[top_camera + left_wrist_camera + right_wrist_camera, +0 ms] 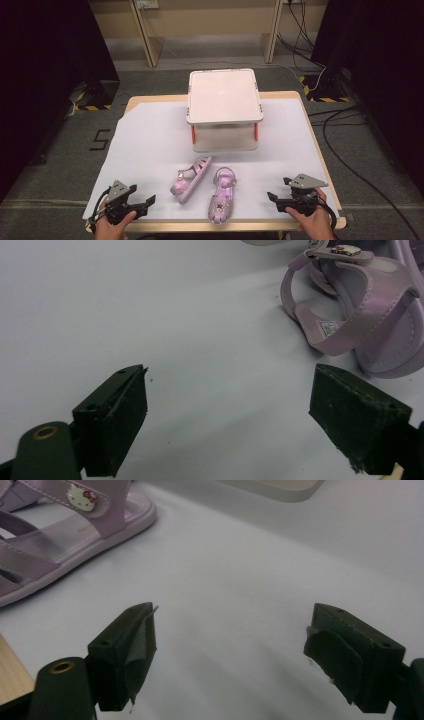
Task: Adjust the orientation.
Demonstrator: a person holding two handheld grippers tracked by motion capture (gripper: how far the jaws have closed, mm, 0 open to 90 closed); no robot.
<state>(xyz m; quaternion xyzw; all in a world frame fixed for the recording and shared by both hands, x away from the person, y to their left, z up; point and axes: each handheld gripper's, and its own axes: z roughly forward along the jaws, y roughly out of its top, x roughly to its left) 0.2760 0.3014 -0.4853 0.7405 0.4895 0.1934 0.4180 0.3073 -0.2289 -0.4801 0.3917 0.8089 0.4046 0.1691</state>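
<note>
From above, on the white-covered surface [150, 145], two pink sandals lie near the front edge: the left sandal [191, 179] tipped on its side and angled, the right sandal [222, 196] flat on its sole with its toe toward the person. Behind them stands a small white two-tier rack [224, 107] with orange posts. The left tongs [148, 201] and the right tongs [271, 196] rest low at either side, each well apart from its nearest sandal, both gaping and empty. Along the left gripper view, the jaws stand wide with bare cloth between them, and the left sandal's heel strap [345, 315] sits up and to the right of them; a good approach probably swings the tongs toward that strap or the sole's edge, since the strap looks soft and may fold under pressure. Along the right gripper view, the jaws are likewise spread as far as they go with nothing between them, and the right sandal [65, 535] lies off to the upper left. Pinching the firm sole rim there, rather than the thin straps, likely gives the steadier lift toward the rack.
</note>
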